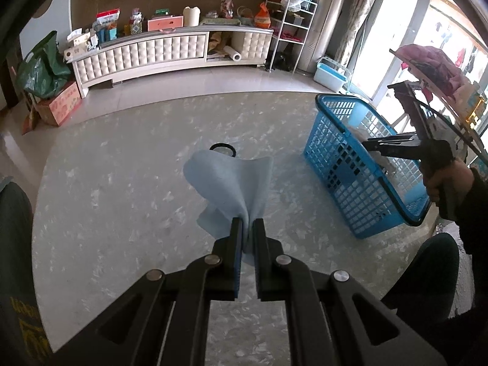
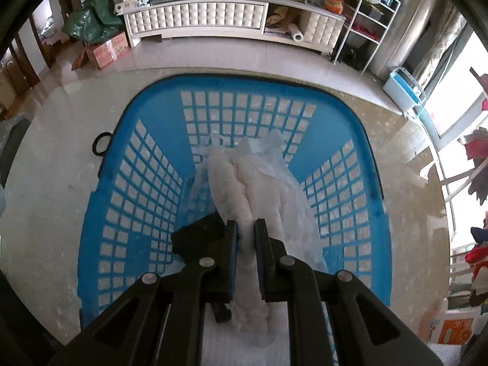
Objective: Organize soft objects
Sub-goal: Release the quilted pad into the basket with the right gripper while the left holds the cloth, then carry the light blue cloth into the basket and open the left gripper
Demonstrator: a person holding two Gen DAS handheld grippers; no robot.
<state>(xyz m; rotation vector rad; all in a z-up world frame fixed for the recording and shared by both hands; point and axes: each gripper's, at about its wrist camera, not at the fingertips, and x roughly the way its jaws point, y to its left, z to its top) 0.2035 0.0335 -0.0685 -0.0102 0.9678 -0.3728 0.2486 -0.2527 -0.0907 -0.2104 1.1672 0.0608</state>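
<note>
Both fingers point(image 1: 247, 228) pinch limp cloth point(image 1: 231, 180); latticed plastic basket point(image 2: 146, 164), seemingly.

Pale tufted sideboard point(image 1: 170, 52), perhaps padded

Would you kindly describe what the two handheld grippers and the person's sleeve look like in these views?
Both the left gripper and the right gripper are matte black scissor-style linkages joined by round silver pivot pins, each ending in two flat parallel fingers with blue pads on their inner faces. No cables show. The hand on the right gripper's black handle emerges from a dark sleeve.
</note>
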